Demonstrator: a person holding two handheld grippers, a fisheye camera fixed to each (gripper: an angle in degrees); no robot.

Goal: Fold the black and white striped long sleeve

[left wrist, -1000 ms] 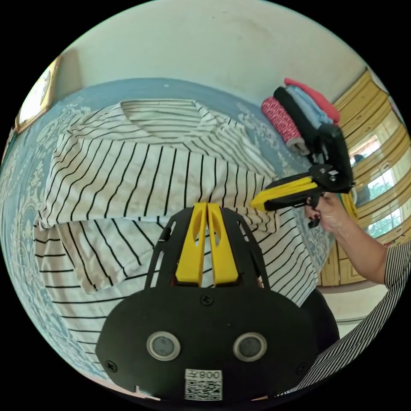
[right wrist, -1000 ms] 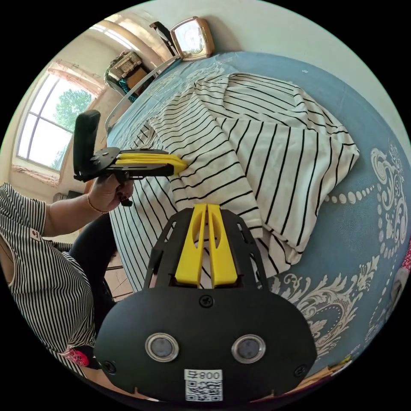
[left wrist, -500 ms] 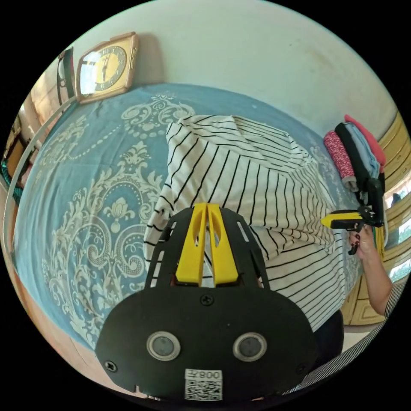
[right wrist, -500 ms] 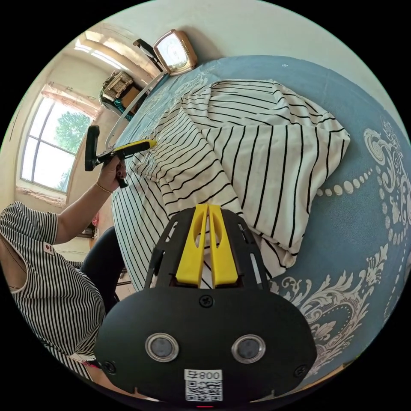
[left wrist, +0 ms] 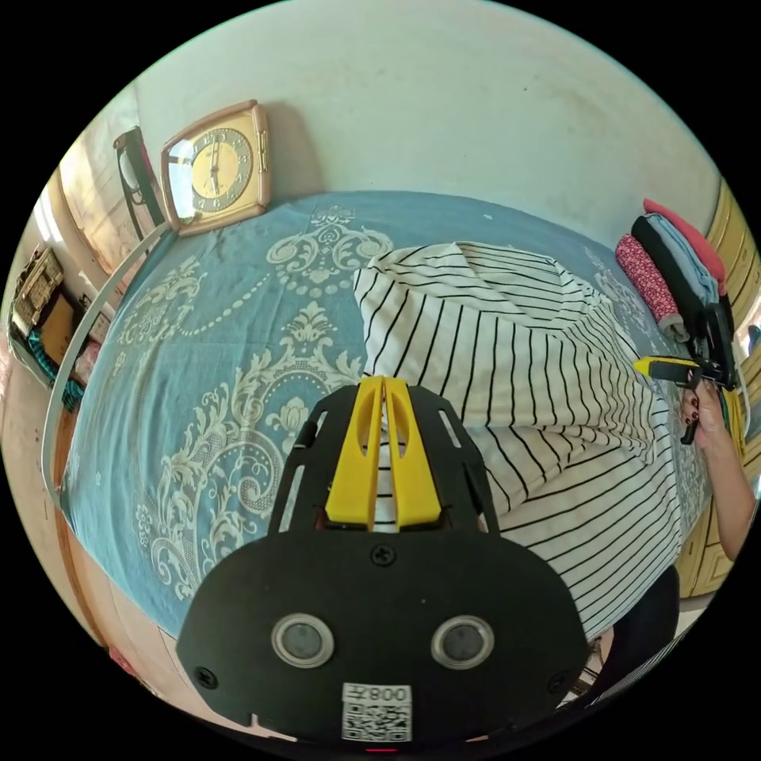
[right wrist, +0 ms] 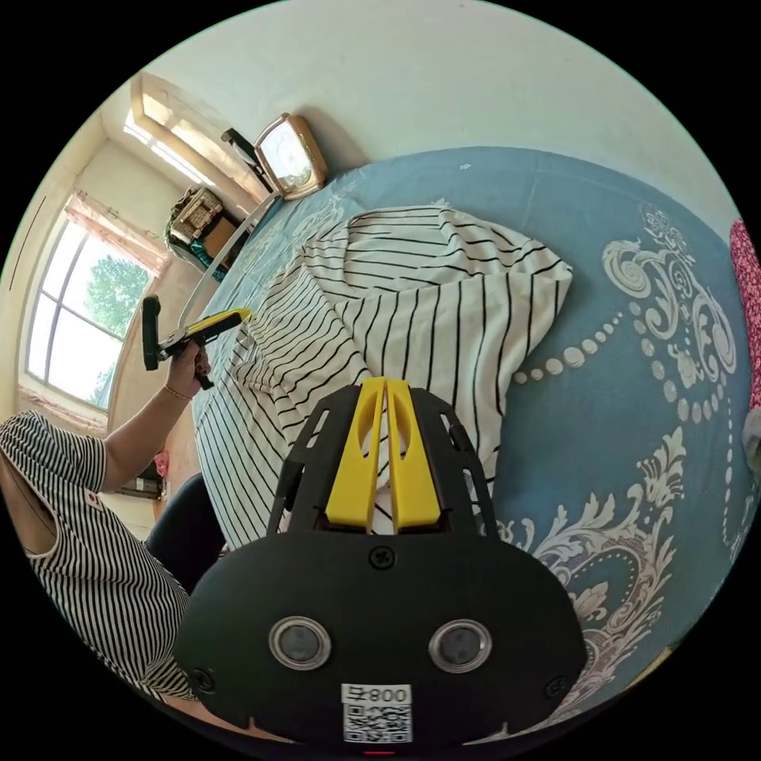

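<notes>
Left gripper (left wrist: 384,388): yellow jaws pressed together with a fold of the shirt (left wrist: 507,357) pinched between them, right at the shirt's near edge. Straight past the tips the striped cloth rises into a loose hump, and its left edge runs away from the jaws toward the wall. Everything to the left of the jaws is bare blue bedspread (left wrist: 198,333) (lots of open room there), reaching out to the bed's rail and a clock (left wrist: 214,170) leaning on the wall at the far left corner. To the right of the jaws the shirt spreads out and hangs over the bed's edge. Far right, the right gripper (left wrist: 646,365) sits at the shirt's other side, with a stack of folded clothes (left wrist: 674,269) just beyond it against the wall.

In the right gripper view, the right gripper (right wrist: 386,390) has its jaws closed on the shirt (right wrist: 420,301) too, cloth caught between them at the near hem. Beyond the tips the shirt lies bunched, its far edge well short of the wall. Right of the jaws is open bedspread (right wrist: 634,357). Off to the left the left gripper (right wrist: 238,315) touches the shirt's far side edge, where the striped cloth drapes off the bed, and the person's arm (right wrist: 143,428) comes in from there.
</notes>
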